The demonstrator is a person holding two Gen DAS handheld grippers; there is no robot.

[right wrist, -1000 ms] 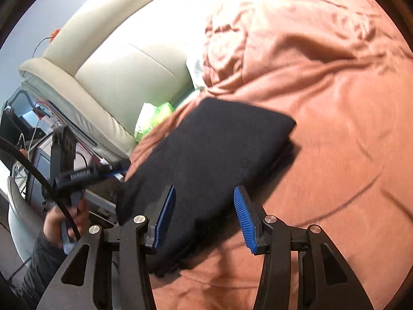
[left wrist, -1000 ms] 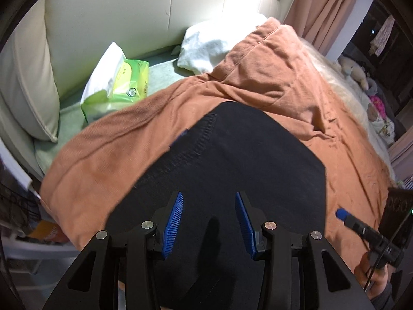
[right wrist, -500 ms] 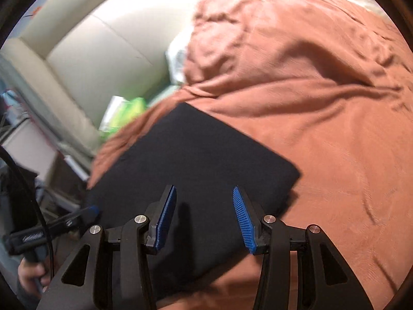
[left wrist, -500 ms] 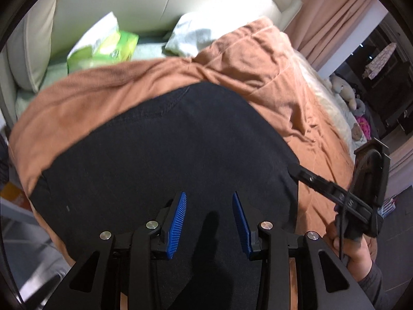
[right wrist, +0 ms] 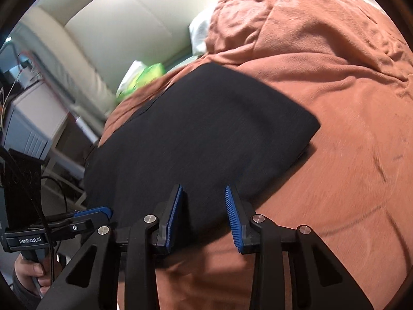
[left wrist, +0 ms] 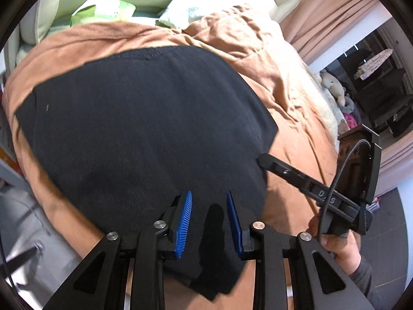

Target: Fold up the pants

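The black pants (left wrist: 144, 124) lie folded into a flat rectangle on the orange blanket (left wrist: 296, 95). My left gripper (left wrist: 209, 196) is open, its blue pads low over the near edge of the pants. My right gripper (right wrist: 204, 190) is open over the pants' (right wrist: 206, 134) near edge. In the left wrist view the right gripper (left wrist: 265, 160) touches the pants' right edge. In the right wrist view the left gripper (right wrist: 103, 211) sits at the pants' left corner. Neither holds cloth.
A green tissue pack (left wrist: 103, 13) and a white pillow (left wrist: 180, 13) lie against the cream headboard (right wrist: 124, 31). A bedside stand with cables (right wrist: 28, 98) is at the left. Curtains (left wrist: 335, 18) and stuffed toys (left wrist: 333, 87) are at the right.
Both grippers moved down and closer over the folded pants, which now fill more of each view. Both stay open. The pants lie as before.
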